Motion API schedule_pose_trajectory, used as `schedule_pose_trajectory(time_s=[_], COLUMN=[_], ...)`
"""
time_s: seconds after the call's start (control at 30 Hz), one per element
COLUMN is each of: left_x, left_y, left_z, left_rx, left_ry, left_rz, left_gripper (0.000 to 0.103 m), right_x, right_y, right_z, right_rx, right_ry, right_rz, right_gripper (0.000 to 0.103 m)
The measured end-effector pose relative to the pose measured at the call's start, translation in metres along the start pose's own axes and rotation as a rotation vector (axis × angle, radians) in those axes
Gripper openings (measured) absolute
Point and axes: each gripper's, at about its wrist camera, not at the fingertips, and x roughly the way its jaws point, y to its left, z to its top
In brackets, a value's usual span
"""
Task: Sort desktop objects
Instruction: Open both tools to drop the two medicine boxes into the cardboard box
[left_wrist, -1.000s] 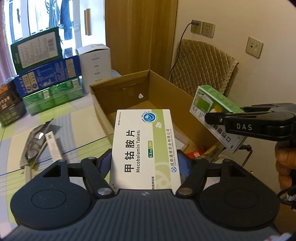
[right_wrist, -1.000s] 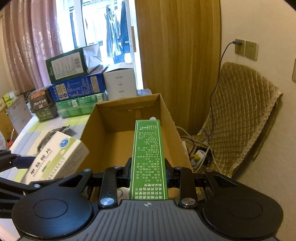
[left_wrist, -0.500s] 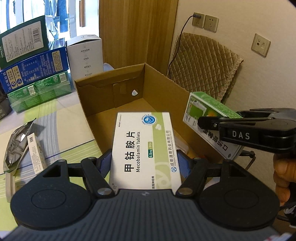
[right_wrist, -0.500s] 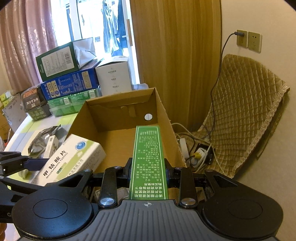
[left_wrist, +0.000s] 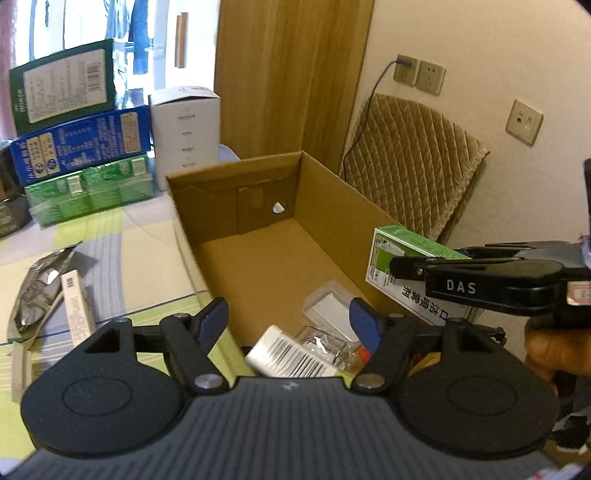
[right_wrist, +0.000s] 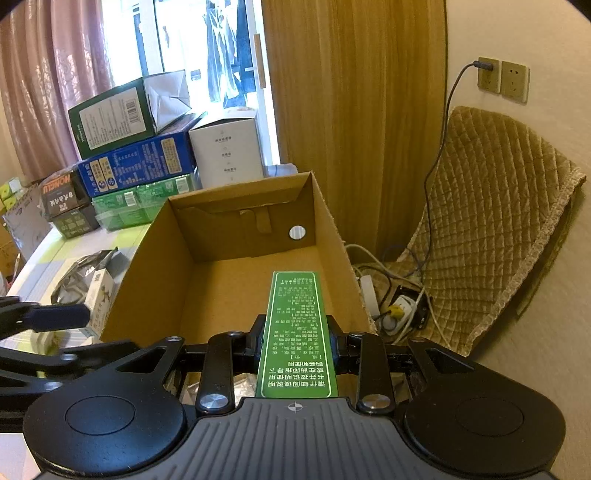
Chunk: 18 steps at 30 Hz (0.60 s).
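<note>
A tabletop (left_wrist: 122, 273) with a striped green cloth is seen by a window, and big boxes (left_wrist: 85, 147) are stacked at 10 o'clock. An open cardboard box (left_wrist: 332, 206) is set at the tabletop's edge, by a quilted chair (left_wrist: 413, 170).

The left gripper (left_wrist: 288, 323) is held over the near end of the cardboard box. Its fingers (left_wrist: 364, 325) are spread wide and nothing is held between them. A white medicine box (left_wrist: 291, 356) with a barcode is seen just below them, inside the cardboard box, beside some clear plastic packs (left_wrist: 328, 306). Half a second ago this white box was pinched in these fingers; now it has been let go and dropped in.

The right gripper (right_wrist: 295, 345) is pinching a green box (right_wrist: 297, 332). The green box's long side is pointed straight ahead, toward 12 o'clock, along the fingers. The bare floor of the cardboard box is seen right under and ahead of it, so this hand is the one placed for the next drop. It is judged that the green box only needs to be let go, or lowered a little first. The green box has been moved lower and further in than before.

A silver foil bag (left_wrist: 40, 284) and a thin box (left_wrist: 77, 306) are left on the tabletop at 9 o'clock, nearer the left hand.
</note>
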Motion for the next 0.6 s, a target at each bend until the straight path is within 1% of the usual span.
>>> schedule_pose_trajectory(time_s=[0.2,0.27,0.3,0.33,0.37,0.4,0.6], left_x=[-0.012,-0.014,-0.016,-0.017,-0.019,-0.020,-0.034], left_y=[0.014,0.019,0.021,0.023,0.025,0.026,0.034], left_z=[-0.009,-0.013,-0.014,-0.016,-0.019,-0.020,-0.031], left_rx=[-0.032,-0.040,-0.046,-0.051,-0.055,-0.059,-0.082], left_ry=[0.004,0.008,0.010,0.013,0.015,0.015,0.011], left_rz=[0.022,0.027,0.030,0.032,0.033,0.037,0.046], left_gripper=[0.069,0.069,0.069,0.069,0.069,0.069,0.071], right_x=[0.005,0.006,0.006,0.006,0.006,0.005,-0.012], right_y=[0.008,0.011,0.012,0.012,0.011,0.010,0.010], right_z=[0.002,0.003,0.004,0.005,0.005,0.006,-0.001], right_rx=[-0.003,-0.002,0.004,0.012,0.022,0.030,0.032], right_ry=[-0.005,-0.023,-0.034,-0.039,-0.041,-0.049,-0.067], right_rz=[0.018,0.033,0.041,0.044,0.048,0.055,0.037], right_gripper=[0.028,0.028,0.030,0.048,0.060,0.069,0.069])
